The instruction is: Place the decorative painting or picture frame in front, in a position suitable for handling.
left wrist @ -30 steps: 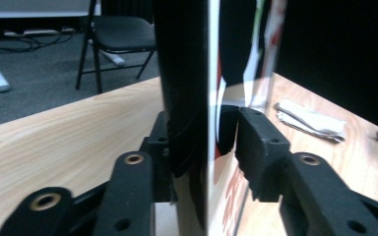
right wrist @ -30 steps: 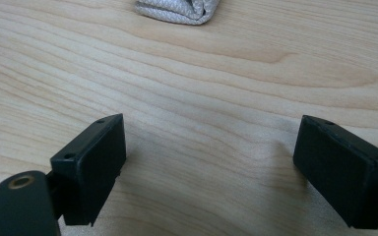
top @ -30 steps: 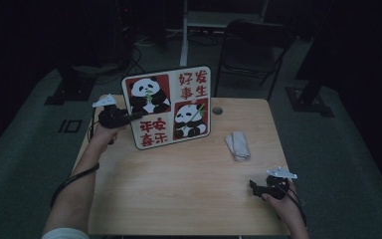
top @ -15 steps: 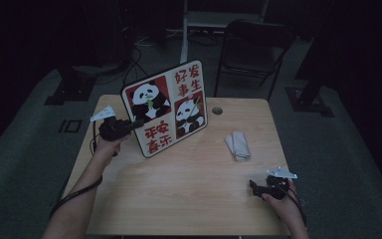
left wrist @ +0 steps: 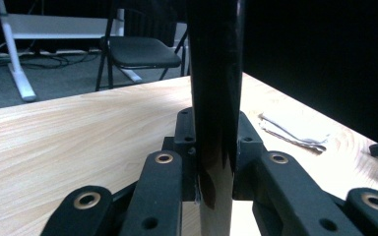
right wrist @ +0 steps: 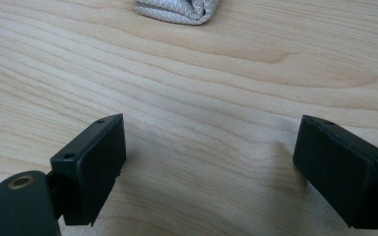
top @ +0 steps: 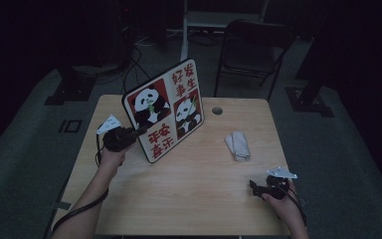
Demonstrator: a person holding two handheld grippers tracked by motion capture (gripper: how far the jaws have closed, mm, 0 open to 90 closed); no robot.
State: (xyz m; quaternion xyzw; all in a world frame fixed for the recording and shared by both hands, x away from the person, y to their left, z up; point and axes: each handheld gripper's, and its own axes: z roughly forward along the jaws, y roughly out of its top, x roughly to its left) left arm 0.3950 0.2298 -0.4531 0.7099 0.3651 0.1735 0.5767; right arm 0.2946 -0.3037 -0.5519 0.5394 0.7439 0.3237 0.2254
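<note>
A square board with two pandas and red characters [top: 166,112] stands tilted on one corner over the left middle of the wooden table [top: 189,199]. My left gripper [top: 138,132] is shut on the board's left edge. In the left gripper view that dark edge [left wrist: 214,73] runs upright between the closed pads [left wrist: 184,142]. My right gripper [top: 254,187] rests low at the table's front right. Its jaws stand open over bare wood [right wrist: 209,162] with nothing between them. A folded pale cloth [top: 238,146] lies right of the board, ahead of the right gripper [right wrist: 177,10].
A dark folding chair [top: 251,47] stands behind the table's far edge. A round cable hole [top: 217,110] sits in the tabletop near the back. Floor cables and stand bases lie to the left.
The left gripper has come toward the near side with the board. The board has turned from square-on to tilted on a corner. The right gripper has stayed put.
</note>
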